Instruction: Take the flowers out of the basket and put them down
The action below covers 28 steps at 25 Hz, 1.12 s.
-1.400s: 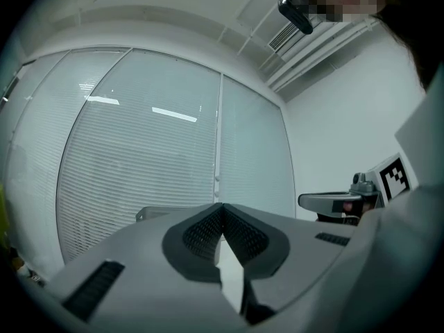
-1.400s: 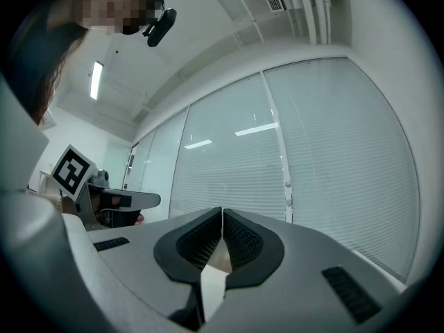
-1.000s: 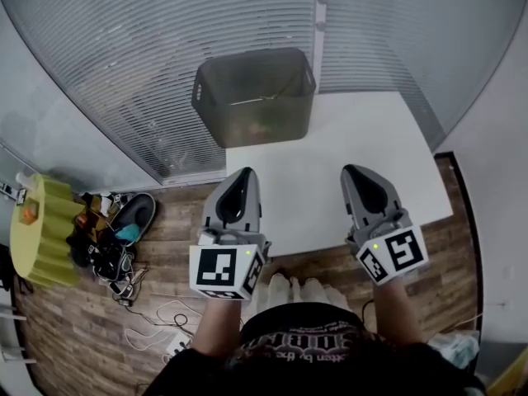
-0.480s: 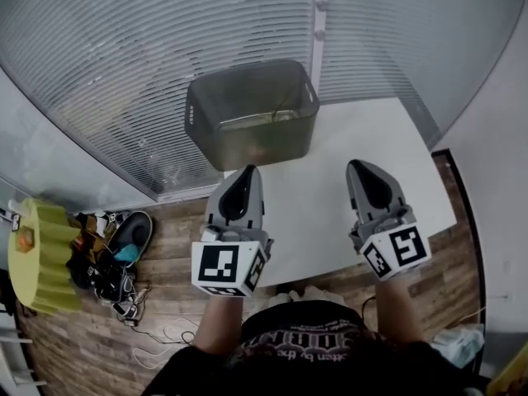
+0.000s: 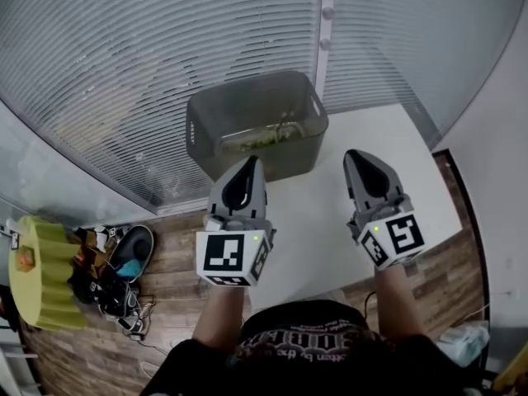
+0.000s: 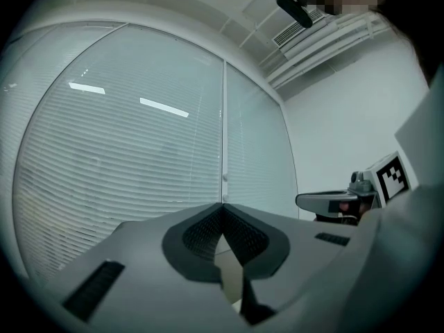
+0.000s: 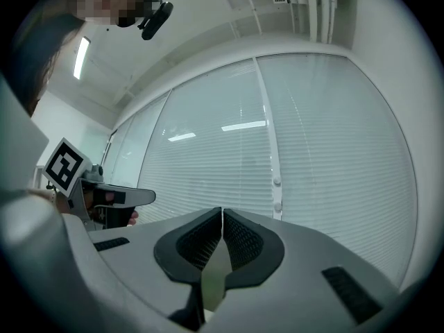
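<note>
While held level side by side before the basket [image 5: 200, 130], left tongs [image 5: 251, 162] and right tongs [image 5: 354, 154] are closed, empty.

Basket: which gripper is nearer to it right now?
Left. The left gripper ends just in front of the basket, at its front wall; the right gripper points past its right side, over the white table.

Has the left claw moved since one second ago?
Yes. The left claw came forward toward the grey basket; its tip now overlaps the basket's front wall.
</note>
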Motion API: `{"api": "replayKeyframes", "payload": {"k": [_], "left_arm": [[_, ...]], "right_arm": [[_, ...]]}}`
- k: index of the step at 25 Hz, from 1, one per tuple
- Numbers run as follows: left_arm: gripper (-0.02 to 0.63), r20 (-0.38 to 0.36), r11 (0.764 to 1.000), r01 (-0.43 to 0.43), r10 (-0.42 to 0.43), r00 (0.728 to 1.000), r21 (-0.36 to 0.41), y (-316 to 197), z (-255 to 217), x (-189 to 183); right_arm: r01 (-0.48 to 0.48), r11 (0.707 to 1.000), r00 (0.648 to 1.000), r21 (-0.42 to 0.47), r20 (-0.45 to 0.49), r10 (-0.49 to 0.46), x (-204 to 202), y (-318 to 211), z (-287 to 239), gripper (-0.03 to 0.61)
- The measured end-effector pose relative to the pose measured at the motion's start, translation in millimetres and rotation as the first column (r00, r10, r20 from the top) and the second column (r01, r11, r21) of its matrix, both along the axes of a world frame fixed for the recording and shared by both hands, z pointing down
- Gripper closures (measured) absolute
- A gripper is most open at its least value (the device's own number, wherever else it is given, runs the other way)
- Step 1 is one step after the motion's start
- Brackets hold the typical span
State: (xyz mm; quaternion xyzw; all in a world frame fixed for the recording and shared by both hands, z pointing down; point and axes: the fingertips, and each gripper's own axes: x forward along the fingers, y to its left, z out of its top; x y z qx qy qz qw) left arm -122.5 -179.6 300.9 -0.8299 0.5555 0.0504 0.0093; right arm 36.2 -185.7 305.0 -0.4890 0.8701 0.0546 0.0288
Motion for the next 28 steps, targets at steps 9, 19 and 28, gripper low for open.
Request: {"api": "replayKeyframes", "payload": {"k": [9, 19, 28], "left_arm": [[0.611, 0.012, 1.0, 0.014, -0.014, 1.0, -0.004, -45, -6, -1], [0.611, 0.079, 1.0, -0.027, 0.028, 0.996, -0.009, -83, -25, 9], [0.611, 0.125, 0.999, -0.039, 0.038, 0.991, 0.006, -116, -48, 13]], "right_arm": [[0.005, 1.0, 1.0, -0.006, 0.006, -0.005, -6, -46, -4, 0.549], [0.015, 1.0, 1.0, -0.019, 0.01, -0.015, 2, -86, -4, 0.549], [0.039, 0.999, 0.999, -0.001, 0.0, -0.039, 5, -109, -20, 0.549]]}}
